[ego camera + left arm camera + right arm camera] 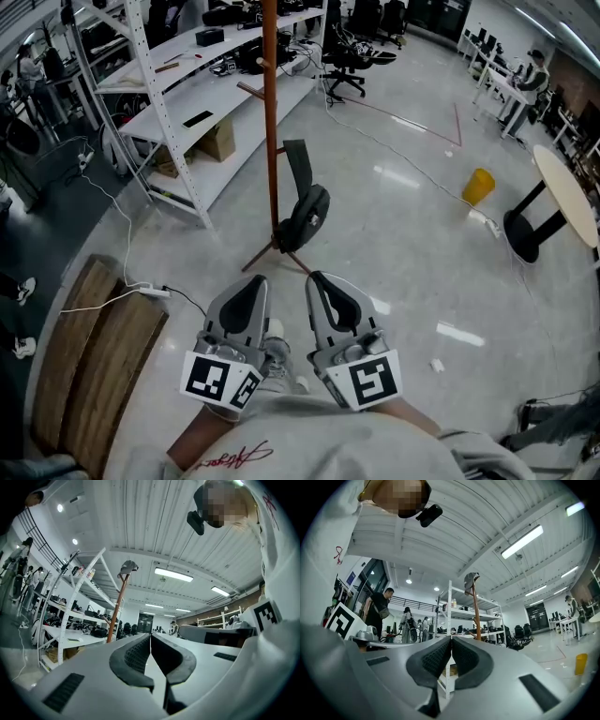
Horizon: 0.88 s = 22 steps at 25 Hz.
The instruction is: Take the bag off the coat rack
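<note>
A dark grey bag (306,214) hangs by its strap (297,165) on the brown wooden coat rack (271,122) a little ahead of me on the floor. In both gripper views the bag (128,566) (471,579) shows high on the pole (117,607) (476,616), well beyond the jaws. My left gripper (249,286) (150,637) and right gripper (323,284) (451,639) are held side by side close to my body, short of the rack's base. Both are shut with nothing between the pads.
White metal shelving (178,112) with boxes stands left of the rack. A wooden bench (94,356) and a power strip with cable (150,291) lie at the near left. A yellow bin (478,186) and a round table (567,192) are at the right. People (379,609) stand far off.
</note>
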Motion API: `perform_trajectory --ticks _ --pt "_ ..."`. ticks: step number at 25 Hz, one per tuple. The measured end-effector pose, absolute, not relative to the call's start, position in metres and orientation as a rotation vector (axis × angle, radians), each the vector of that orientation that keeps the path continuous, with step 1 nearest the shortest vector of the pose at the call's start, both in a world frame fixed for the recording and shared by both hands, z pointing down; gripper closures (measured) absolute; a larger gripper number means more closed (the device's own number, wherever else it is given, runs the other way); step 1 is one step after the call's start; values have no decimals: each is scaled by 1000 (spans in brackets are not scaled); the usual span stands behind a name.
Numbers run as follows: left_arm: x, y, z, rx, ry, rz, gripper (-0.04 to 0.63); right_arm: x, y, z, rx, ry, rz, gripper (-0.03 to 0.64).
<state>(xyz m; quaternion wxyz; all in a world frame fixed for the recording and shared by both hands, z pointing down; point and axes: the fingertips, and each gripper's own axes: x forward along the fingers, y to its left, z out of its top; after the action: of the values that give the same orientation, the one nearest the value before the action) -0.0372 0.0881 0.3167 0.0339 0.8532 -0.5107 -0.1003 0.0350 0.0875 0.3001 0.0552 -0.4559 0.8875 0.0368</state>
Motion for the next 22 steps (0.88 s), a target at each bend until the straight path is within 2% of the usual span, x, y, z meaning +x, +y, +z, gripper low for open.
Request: perform_trajectory --ticks 11,22 --pt "-43 41 316 2634 -1567 -326 574 29 42 303 -1391 2689 120 597" --pt "-61 -73 324 2650 -1518 -319 574 13 -70 309 -1445 2675 154 597"
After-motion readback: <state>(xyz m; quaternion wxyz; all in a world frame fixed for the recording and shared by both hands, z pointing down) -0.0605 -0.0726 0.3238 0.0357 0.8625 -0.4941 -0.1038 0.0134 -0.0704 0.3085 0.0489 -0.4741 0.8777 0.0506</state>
